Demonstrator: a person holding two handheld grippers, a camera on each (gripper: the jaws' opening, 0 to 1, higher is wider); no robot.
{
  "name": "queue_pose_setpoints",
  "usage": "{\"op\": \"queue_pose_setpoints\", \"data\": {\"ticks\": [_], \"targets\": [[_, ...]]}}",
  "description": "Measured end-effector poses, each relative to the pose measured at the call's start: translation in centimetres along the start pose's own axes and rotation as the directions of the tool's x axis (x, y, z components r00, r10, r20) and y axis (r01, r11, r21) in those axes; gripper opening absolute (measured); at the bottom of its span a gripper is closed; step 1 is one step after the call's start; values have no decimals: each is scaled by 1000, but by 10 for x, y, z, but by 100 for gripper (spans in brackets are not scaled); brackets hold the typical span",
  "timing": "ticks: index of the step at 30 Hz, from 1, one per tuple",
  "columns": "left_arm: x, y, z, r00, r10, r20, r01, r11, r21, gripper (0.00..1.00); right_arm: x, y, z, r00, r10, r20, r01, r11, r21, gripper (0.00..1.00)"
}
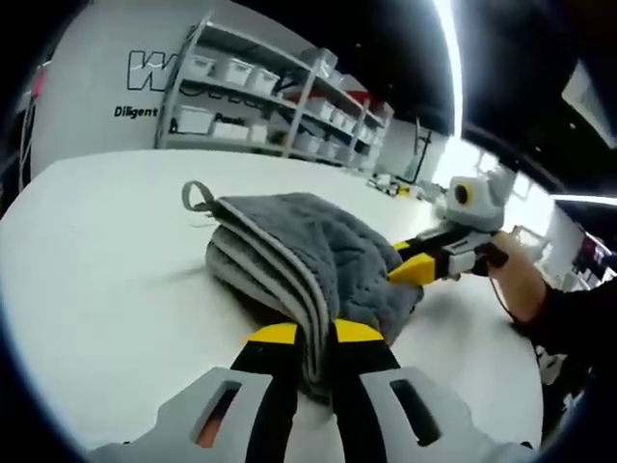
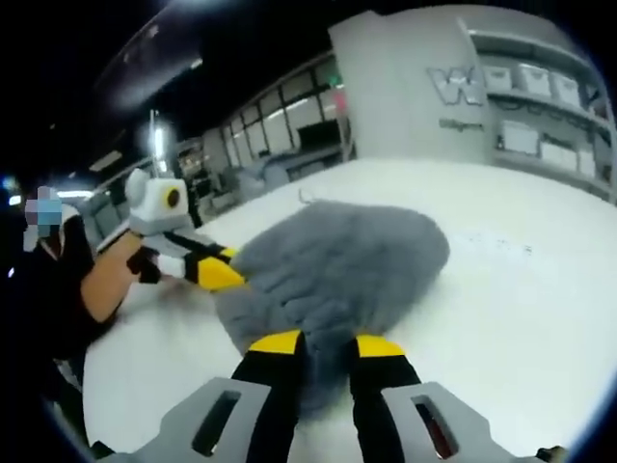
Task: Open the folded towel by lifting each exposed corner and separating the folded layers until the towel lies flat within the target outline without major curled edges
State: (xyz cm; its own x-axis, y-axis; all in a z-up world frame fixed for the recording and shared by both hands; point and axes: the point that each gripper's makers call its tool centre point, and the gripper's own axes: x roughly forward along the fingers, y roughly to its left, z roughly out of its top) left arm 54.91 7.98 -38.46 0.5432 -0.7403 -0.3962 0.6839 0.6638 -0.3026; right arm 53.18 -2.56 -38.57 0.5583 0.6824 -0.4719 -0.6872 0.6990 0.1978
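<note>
Grey towel (image 1: pixel 308 256) (image 2: pixel 337 265), folded in layers, bunched on white table (image 1: pixel 96 289) (image 2: pixel 521 289), hanging loop at far corner. Left gripper (image 1: pixel 316 336) (image 2: pixel 217 275) clamped on layered edge. Right gripper (image 2: pixel 323 344) (image 1: pixel 410 270) pinching opposite edge. Shelves (image 1: pixel 280 106) with bins behind.

- Your towel (image 1: pixel 308 256) is plain grey, fluffy, with paler grey piping along its folded edges and a grey hanging loop (image 1: pixel 198 196).
- Your left gripper (image 1: pixel 316 340) and right gripper (image 2: pixel 325 349) — black jaws, yellow tips, pale grey bodies.
- The table (image 1: pixel 106 280) under them is white.
</note>
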Motion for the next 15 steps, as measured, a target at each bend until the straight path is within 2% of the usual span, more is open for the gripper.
{"op": "queue_pose_setpoints", "data": {"ticks": [7, 15], "targets": [[-8, -14, -8, 1000, 2, -28, 1, 997, 80, 9, -10, 13, -6, 1000, -1, -25, 0, 998, -68, 11], [-15, -22, -15, 999, -11, -37, 14, 998, 66, 9, -16, 14, -10, 1000, 10, -29, -12, 999, -37, 11]]}}
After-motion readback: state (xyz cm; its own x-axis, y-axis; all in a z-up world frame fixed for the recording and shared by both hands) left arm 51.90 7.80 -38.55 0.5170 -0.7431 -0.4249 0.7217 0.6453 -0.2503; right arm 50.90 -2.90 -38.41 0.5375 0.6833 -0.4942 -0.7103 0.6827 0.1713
